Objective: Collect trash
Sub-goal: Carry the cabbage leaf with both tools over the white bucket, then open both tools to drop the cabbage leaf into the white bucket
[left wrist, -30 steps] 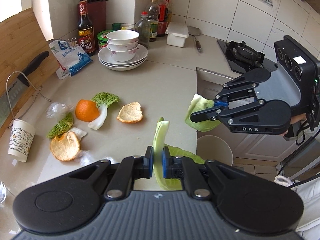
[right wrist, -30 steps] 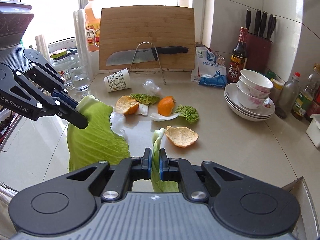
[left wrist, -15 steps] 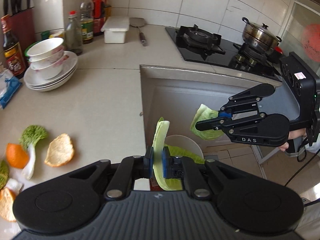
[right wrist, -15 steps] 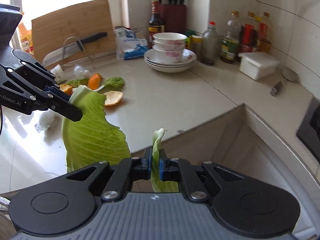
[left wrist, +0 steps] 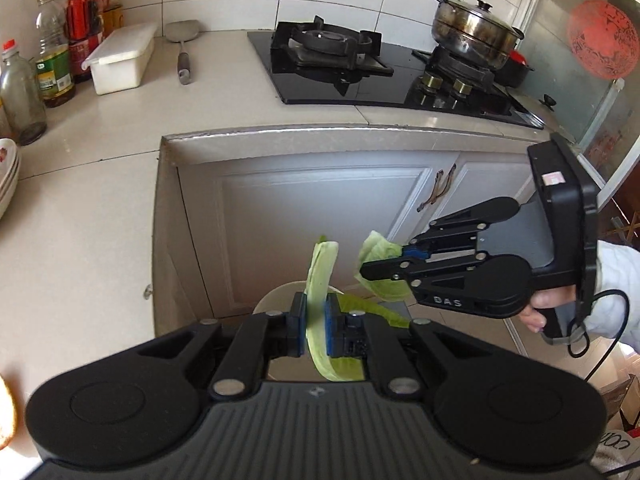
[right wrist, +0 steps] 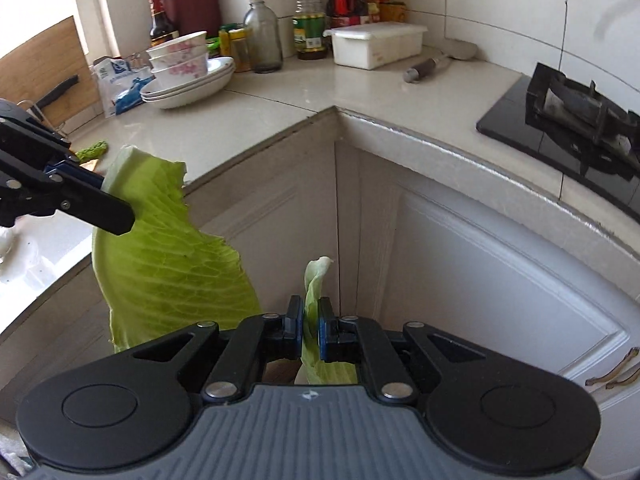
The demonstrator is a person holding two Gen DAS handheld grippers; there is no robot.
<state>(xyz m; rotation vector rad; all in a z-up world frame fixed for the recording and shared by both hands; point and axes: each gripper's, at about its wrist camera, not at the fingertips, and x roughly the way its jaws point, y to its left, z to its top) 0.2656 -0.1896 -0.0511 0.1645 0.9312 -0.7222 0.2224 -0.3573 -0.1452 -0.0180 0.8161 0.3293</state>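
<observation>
Your left hand-held gripper (left wrist: pixel 316 330) pinches a large cabbage leaf (left wrist: pixel 320 280); the right hand-held gripper (right wrist: pixel 309 330) pinches a smaller cabbage leaf (right wrist: pixel 316 280). Both hang off the bench (left wrist: pixel 80 220), above the white bin (left wrist: pixel 276 296) at 6 o'clock. Leaves are light, limp and tear-prone: grip the thick rib.

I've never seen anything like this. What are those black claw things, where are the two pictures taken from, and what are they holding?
They are hand-held grippers, one in each of a person's hands, with a camera on each looking along its fingers. One picture is from the left gripper, the other from the right gripper. Each is shut on a green cabbage leaf: a big leaf in the left, a smaller leaf in the right. Both hang beyond the counter, above a white bin. Bowls and bottles stand on the counter.
</observation>
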